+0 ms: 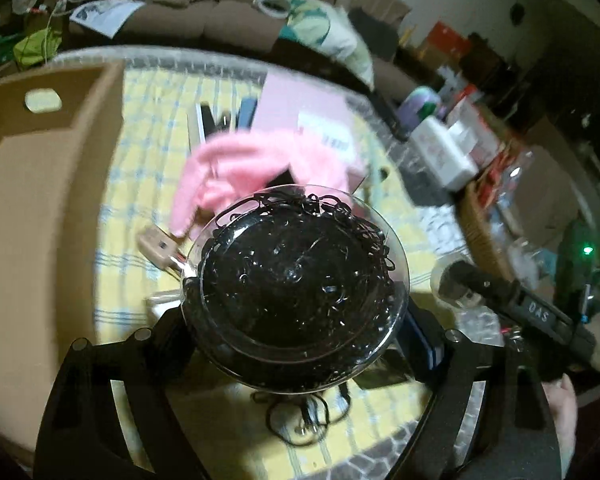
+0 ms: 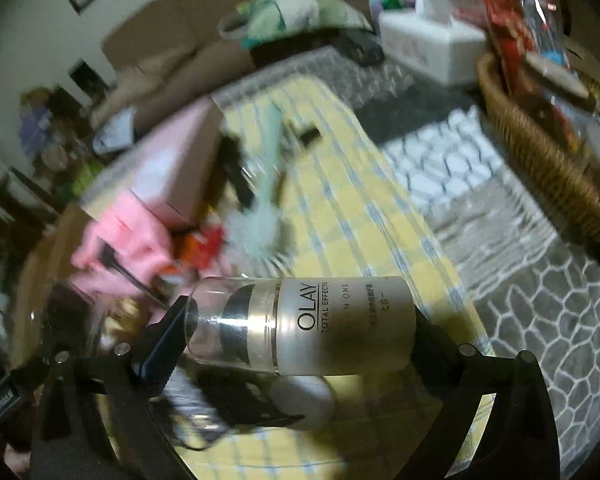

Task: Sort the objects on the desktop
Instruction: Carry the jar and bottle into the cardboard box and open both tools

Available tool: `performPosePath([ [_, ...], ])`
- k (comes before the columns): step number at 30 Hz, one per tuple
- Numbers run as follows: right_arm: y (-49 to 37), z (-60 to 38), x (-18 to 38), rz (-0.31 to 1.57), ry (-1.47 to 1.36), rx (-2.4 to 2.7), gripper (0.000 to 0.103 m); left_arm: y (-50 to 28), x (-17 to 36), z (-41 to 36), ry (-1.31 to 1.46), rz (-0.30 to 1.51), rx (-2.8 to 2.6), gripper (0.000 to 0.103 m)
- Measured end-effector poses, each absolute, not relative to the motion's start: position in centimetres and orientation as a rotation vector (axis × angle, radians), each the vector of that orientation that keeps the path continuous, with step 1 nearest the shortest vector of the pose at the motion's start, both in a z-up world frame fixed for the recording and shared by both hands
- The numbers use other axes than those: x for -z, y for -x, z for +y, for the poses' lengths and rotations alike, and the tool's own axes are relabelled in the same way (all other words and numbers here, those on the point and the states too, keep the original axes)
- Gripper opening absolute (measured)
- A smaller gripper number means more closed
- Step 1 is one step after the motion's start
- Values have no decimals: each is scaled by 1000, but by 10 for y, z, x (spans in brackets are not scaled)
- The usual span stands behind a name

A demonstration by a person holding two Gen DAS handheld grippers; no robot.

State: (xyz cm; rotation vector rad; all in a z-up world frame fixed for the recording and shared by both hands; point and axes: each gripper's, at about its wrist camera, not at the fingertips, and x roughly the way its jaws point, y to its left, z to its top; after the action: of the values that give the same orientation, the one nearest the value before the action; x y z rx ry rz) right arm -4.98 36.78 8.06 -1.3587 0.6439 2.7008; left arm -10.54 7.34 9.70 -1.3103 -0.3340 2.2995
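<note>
My left gripper (image 1: 296,320) is shut on a clear round tub of black hair ties (image 1: 296,280) and holds it above the yellow checked cloth (image 1: 148,128). My right gripper (image 2: 300,328) is shut on a white Olay bottle (image 2: 312,324) with a clear cap, held sideways end to end between the fingers. A pink cloth (image 1: 252,164) lies behind the tub, also in the right wrist view (image 2: 120,240). A mint brush (image 2: 264,200) lies on the cloth. The right gripper's body (image 1: 520,308) shows at the right of the left wrist view.
An open cardboard box (image 1: 48,184) stands at the left. A pink flat box (image 1: 300,116) lies behind the pink cloth. A white tissue box (image 2: 432,44) and a wicker basket (image 2: 540,152) of packets stand at the right. A white round object (image 2: 304,400) lies under the bottle.
</note>
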Motion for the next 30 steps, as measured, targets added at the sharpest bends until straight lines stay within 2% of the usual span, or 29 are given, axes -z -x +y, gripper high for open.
performPosePath([
  [8, 39, 301, -147, 728, 1215, -2975, 100, 78, -180, -20, 1122, -338, -2467, 85],
  [12, 42, 245, -164, 692, 1237, -3105, 100, 68, -176, -73, 1176, -217, -2614, 85],
  [15, 43, 193, -168, 630, 1283, -3194, 100, 64, -154, -113, 1256, -253, -2645, 85],
  [18, 45, 138, -159, 522, 1371, -3267, 100, 67, -131, -144, 1337, -296, -2661, 85],
  [23, 45, 54, -133, 297, 1544, -3330, 100, 66, -114, -177, 1419, -246, -2705, 85],
  [30, 37, -15, -98, -144, 1650, -3338, 100, 62, -103, -185, 1508, -180, -2677, 85],
])
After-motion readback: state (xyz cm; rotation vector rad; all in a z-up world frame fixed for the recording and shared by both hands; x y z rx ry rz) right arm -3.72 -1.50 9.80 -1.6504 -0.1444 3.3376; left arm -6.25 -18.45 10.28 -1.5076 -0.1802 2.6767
